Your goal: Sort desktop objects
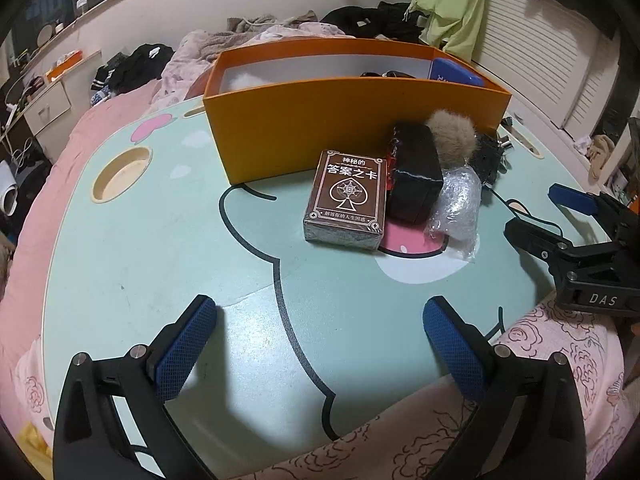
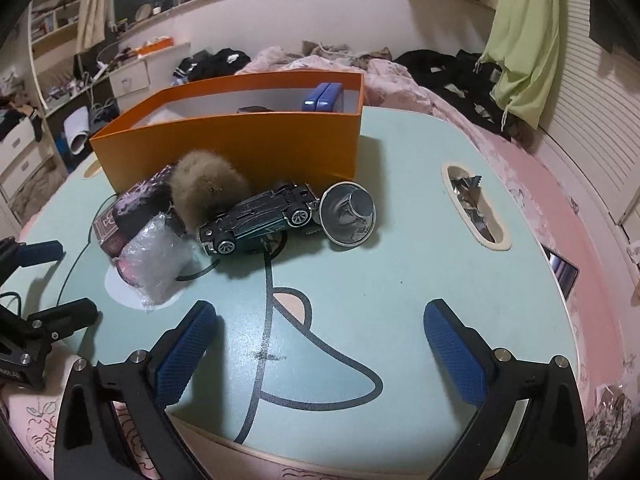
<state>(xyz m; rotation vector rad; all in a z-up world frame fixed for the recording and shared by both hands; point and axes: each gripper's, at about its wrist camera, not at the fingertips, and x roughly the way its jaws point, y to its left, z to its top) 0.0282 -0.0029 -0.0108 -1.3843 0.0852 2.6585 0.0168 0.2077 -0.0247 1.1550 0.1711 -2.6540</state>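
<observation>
Clutter sits bunched against the near wall of the orange box (image 1: 348, 120) on your mint cartoon-print lap table (image 1: 160, 240). Your left gripper (image 1: 320, 344) hangs above the bare tabletop with its jaws spread as wide as they go and nothing between the blue pads. Your right gripper (image 2: 320, 344) is likewise wide open and empty, over the table's near edge.

From the left wrist view, a brown card deck (image 1: 346, 200) lies flat just in front of the box, touching a black case (image 1: 414, 172) beside it. A tan fur pompom (image 1: 450, 132) rests behind the case against the box wall, and a crumpled clear plastic bag (image 1: 458, 208) lies on the case's far side.

From the right wrist view, a dark toy car (image 2: 256, 216) sits beside the pompom, with a small metal funnel (image 2: 350, 214) tipped on its side at the car's end. Inside the box, a blue case (image 2: 322, 98) stands at one end.
</observation>
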